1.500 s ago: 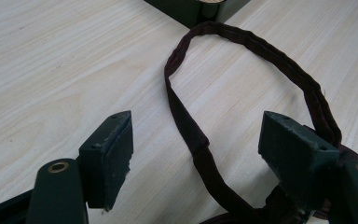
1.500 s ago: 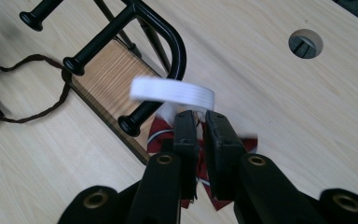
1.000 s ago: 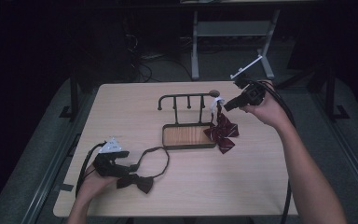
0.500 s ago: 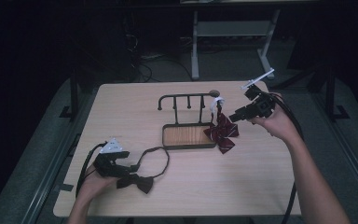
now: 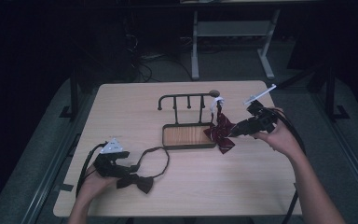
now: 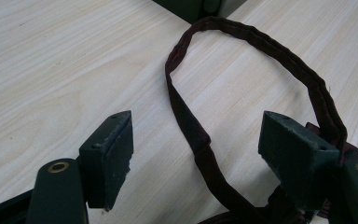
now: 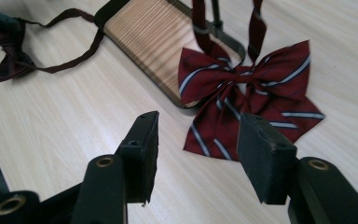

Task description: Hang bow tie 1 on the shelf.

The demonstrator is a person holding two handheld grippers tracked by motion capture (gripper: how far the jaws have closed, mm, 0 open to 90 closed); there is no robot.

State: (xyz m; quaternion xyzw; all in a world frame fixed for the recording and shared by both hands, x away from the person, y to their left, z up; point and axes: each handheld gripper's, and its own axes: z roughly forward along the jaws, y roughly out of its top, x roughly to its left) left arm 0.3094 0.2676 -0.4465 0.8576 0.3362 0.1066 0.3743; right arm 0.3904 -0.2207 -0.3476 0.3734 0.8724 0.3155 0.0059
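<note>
Right gripper [image 7: 193,158] has just been opening, nothing between the jaws — striped bow tie [image 5: 220,132] hangs on the rack [image 5: 186,99]. Dark bow tie [image 5: 136,181] left; left gripper [image 6: 196,158] open around its strap.

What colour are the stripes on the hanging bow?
Pale stripes on the dark red striped bow, clearest in the right gripper view.

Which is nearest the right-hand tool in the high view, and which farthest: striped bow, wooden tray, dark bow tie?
1. Striped bow, just left of the right gripper, hanging off the rack.
2. Wooden tray, centre table, beyond the bow.
3. Dark bow tie, far left, by the other hand.
</note>
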